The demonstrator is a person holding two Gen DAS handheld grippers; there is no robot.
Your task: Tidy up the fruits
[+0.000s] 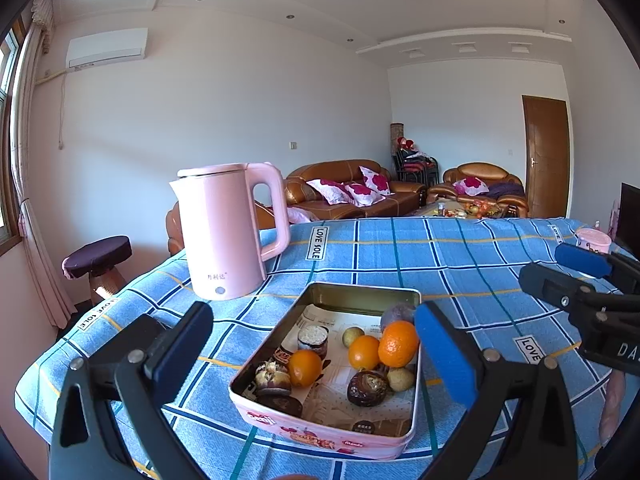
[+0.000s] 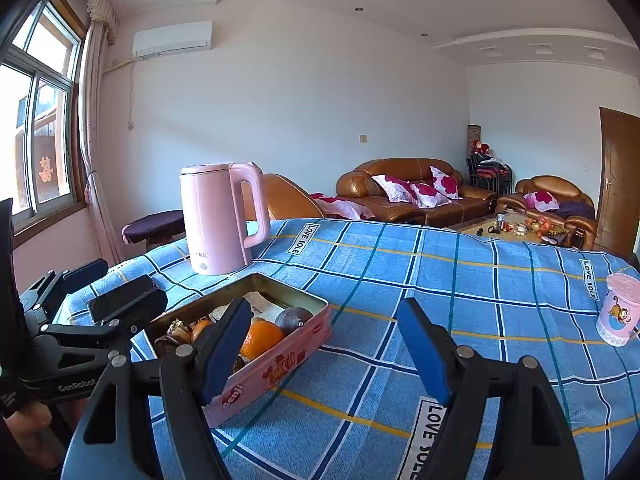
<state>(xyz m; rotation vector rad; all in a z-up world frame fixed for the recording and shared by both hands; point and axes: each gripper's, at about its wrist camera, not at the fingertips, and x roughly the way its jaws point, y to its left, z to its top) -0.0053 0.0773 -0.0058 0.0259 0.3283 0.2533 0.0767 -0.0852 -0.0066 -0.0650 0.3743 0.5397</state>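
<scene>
Both tongs, left gripper [image 1: 320, 356] and right gripper [image 2: 324, 348], spread wide and empty, beside tin [image 1: 280, 424] with 3 oranges [image 1: 398, 343].

The left gripper [image 1: 316, 344], jaws spread wide and empty, hovers over the tin [image 1: 412, 432] of oranges [image 1: 398, 343]

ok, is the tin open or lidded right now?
Open. The tin has no lid on it; the oranges and other fruit inside show from above, and both views see its inner walls.

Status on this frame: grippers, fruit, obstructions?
Left gripper open, empty. Right gripper open, empty. Oranges in tin. Kettle behind, nothing blocking.
</scene>
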